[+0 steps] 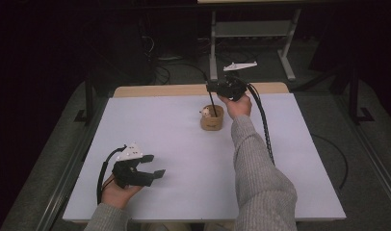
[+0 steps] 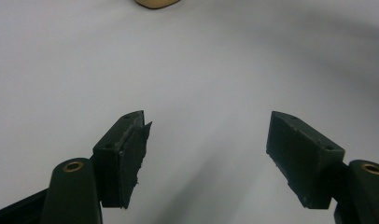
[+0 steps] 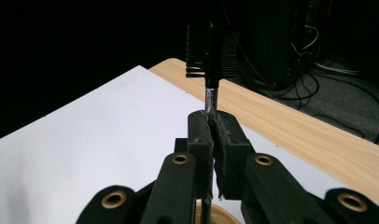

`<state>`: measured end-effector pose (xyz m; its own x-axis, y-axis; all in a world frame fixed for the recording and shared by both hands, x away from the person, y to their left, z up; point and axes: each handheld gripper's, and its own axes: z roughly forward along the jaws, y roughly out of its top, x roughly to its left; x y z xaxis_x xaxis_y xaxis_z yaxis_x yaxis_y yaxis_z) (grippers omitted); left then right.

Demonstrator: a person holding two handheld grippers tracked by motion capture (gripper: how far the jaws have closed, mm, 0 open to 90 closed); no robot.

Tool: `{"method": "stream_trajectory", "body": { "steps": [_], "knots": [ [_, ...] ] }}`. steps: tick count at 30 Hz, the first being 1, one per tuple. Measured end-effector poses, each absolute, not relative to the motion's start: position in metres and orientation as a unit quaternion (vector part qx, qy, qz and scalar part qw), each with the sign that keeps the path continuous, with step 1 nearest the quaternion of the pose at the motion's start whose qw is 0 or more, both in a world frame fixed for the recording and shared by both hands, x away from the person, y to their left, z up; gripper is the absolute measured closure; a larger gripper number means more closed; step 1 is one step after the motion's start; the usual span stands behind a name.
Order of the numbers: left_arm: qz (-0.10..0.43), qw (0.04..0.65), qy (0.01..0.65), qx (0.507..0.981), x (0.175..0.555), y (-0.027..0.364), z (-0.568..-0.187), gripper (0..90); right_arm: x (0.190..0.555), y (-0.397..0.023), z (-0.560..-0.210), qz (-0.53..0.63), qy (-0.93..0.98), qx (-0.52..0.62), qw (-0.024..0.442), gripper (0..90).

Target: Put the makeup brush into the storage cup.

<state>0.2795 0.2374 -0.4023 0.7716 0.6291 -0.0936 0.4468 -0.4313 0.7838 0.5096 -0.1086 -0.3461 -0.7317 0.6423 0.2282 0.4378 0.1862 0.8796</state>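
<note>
high view: right gripper [image 1: 217, 88] clenched on a brush [image 3: 211, 51] standing in the cup [image 1: 212, 118] at table's twelve o'clock, perhaps mid-lift or mid-insert; left gripper [image 1: 152, 166] released, idle at seven o'clock.

- My left tongs' view cuts the wooden cup [image 2: 157, 3] off at the top edge, so I see just a sliver of its base.
- In my right tongs' view the cup's rim [image 3: 223, 215] barely peeks out beneath the jaws, and the brush's handle [image 3: 210, 97] vanishes between them.
- From above, the small pale thing in the cup [image 1: 205, 112] is too tiny to identify.
- My right sleeve [image 1: 258, 178] covers part of the worktop [image 1: 174, 134].
</note>
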Motion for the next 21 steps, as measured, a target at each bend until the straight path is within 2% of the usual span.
{"method": "stream_trajectory", "body": {
  "steps": [21],
  "knots": [
    [0.103, 0.421, 0.321, 0.842, 0.280, 0.238, -0.403, 26.7, 0.506, -0.112, -0.363, 0.528, 0.760, 0.365, 0.100, 84.9]
  ]
}}
